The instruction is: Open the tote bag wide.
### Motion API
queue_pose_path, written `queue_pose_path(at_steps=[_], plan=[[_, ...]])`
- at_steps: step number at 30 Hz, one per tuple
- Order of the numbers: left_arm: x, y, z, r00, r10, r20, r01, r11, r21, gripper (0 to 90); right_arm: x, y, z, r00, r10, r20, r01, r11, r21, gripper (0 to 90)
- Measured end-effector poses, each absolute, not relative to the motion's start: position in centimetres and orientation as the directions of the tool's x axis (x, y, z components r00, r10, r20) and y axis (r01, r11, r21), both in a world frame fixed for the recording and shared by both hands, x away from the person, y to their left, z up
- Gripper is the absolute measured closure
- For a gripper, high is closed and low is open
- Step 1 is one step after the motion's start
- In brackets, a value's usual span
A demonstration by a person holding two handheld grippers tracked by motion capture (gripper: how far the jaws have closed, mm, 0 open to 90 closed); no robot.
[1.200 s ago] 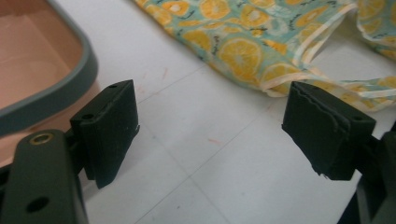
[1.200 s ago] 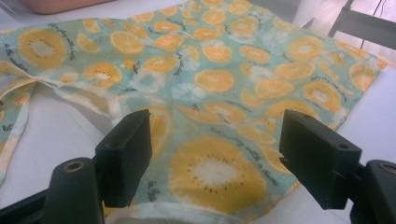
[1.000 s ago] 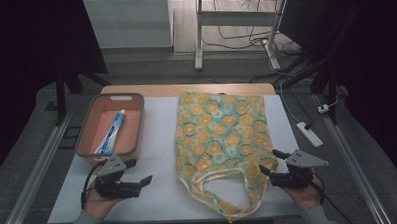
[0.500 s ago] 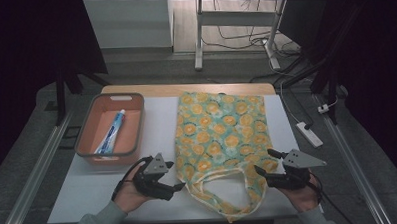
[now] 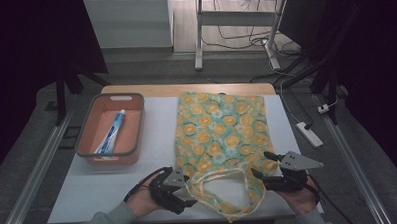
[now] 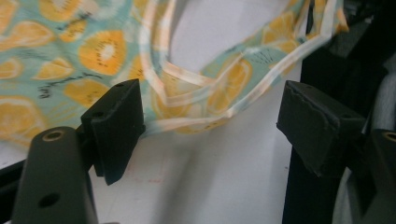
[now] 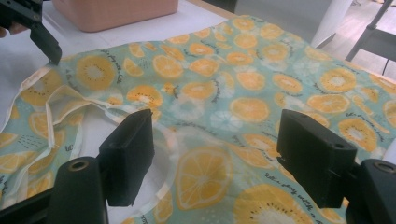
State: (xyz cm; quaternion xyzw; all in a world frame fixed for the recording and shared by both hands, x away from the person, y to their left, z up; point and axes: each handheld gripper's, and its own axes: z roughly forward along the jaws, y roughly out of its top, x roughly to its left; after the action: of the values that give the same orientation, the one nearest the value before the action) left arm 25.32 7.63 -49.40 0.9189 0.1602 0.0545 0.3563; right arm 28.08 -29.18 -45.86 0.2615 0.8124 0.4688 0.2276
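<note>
A teal cloth bag (image 5: 219, 131) printed with orange slices lies flat in the middle of the white table, its looped handles (image 5: 217, 194) at the near edge. My left gripper (image 5: 189, 195) is at the handles' left side, open. In the left gripper view a handle strap (image 6: 196, 100) lies just beyond the gap between the jaws, which hold nothing. My right gripper (image 5: 260, 164) is open over the bag's near right corner. In the right gripper view the printed cloth (image 7: 261, 98) spreads between and beyond the jaws, and the left gripper (image 7: 37, 28) shows at the top left.
A pink basket (image 5: 137, 125) stands at the table's left with a toothpaste tube (image 5: 111, 137) lying in it. Bare white table (image 5: 157, 138) lies between basket and bag. A power strip (image 5: 309, 134) lies off the table's right edge. Desk legs and cables stand beyond the far edge.
My left gripper has moved right, from in front of the basket to the bag's handles. The right gripper has barely shifted, and the bag lies as before.
</note>
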Motion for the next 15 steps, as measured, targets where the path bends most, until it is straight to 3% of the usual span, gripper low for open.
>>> queue_pose_path(at_steps=[8, 9, 10, 12, 13, 15], plan=[[25.9, 6.8, -51.0, 0.935, 0.355, 0.013, 0.270, -0.732, 0.626, 38.7, 28.2, -28.8, -46.3, -0.770, 0.628, -0.117, 0.221, 0.434, 0.873, 27.4], [26.0, 6.9, -51.1, 0.935, 0.355, 0.018, 0.267, -0.733, 0.626, 49.9, 28.2, -28.8, -46.4, -0.772, 0.626, -0.116, 0.222, 0.436, 0.872, 27.5], [26.0, 6.9, -51.1, 0.934, 0.356, 0.021, 0.265, -0.732, 0.628, 49.9, 28.2, -28.8, -46.4, -0.772, 0.626, -0.116, 0.222, 0.436, 0.872, 27.5], [26.1, 7.0, -51.2, 0.933, 0.360, 0.021, 0.268, -0.731, 0.628, 63.2, 28.2, -28.7, -46.4, -0.773, 0.624, -0.116, 0.224, 0.439, 0.870, 27.6], [26.1, 7.0, -51.2, 0.932, 0.362, 0.026, 0.268, -0.733, 0.625, 74.1, 28.2, -28.7, -46.5, -0.774, 0.623, -0.118, 0.224, 0.442, 0.868, 27.7], [26.3, 7.2, -51.1, 0.929, 0.368, 0.023, 0.273, -0.727, 0.630, 83.7, 28.2, -28.7, -46.5, -0.774, 0.622, -0.118, 0.224, 0.444, 0.868, 27.7]])
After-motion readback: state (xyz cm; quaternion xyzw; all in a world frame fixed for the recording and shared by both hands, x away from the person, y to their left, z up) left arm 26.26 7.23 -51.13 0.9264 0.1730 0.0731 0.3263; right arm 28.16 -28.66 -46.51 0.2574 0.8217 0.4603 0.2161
